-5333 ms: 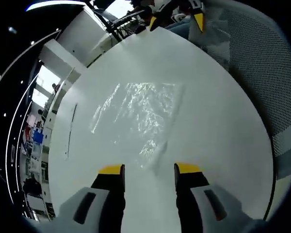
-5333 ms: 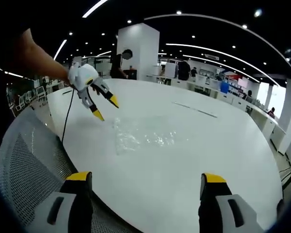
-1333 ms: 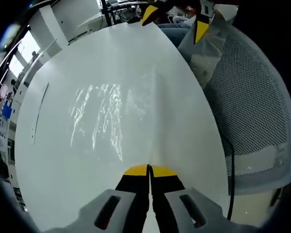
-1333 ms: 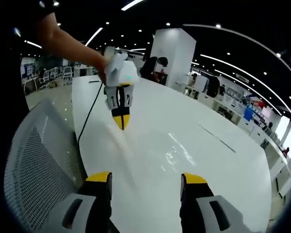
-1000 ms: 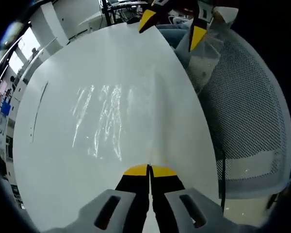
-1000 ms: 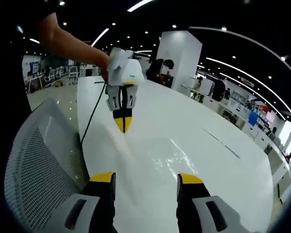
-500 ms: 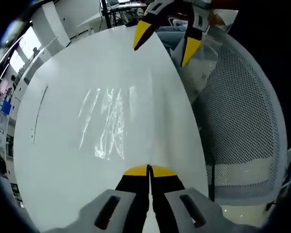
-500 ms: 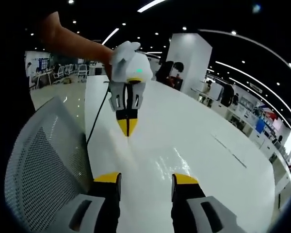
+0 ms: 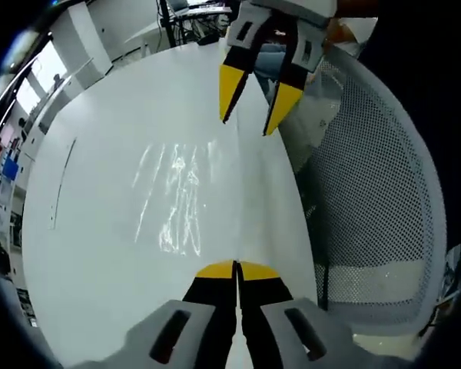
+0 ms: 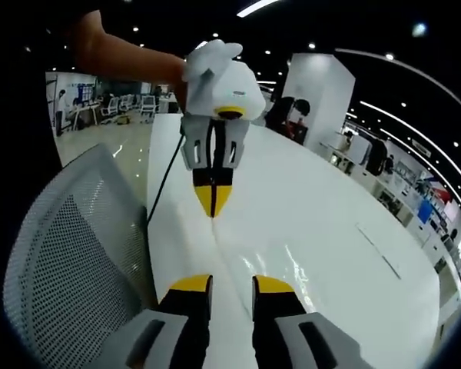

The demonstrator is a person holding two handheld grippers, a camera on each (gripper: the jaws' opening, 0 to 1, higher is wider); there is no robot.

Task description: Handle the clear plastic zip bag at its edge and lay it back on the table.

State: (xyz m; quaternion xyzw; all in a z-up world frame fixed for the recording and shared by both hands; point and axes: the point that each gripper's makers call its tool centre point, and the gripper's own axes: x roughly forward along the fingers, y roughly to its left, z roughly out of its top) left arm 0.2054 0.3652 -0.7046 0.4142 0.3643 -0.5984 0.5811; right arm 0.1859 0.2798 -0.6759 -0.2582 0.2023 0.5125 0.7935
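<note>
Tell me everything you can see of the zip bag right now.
The zip bag is clear, crinkled plastic, seen mostly as glints. Most of it lies flat on the white table. Its near edge runs up into the shut left gripper. The right gripper, jaws slightly apart, hangs over the far end; contact there is unclear.

Long white table (image 10: pixel 323 231) running toward 1 o'clock, grey mesh chair back (image 10: pixel 69 254) at 8 o'clock, square white pillar (image 10: pixel 323 84) at 1 o'clock, dark ceiling with strip lights (image 10: pixel 257 8), bright windows (image 9: pixel 50 65) at 10 o'clock.
</note>
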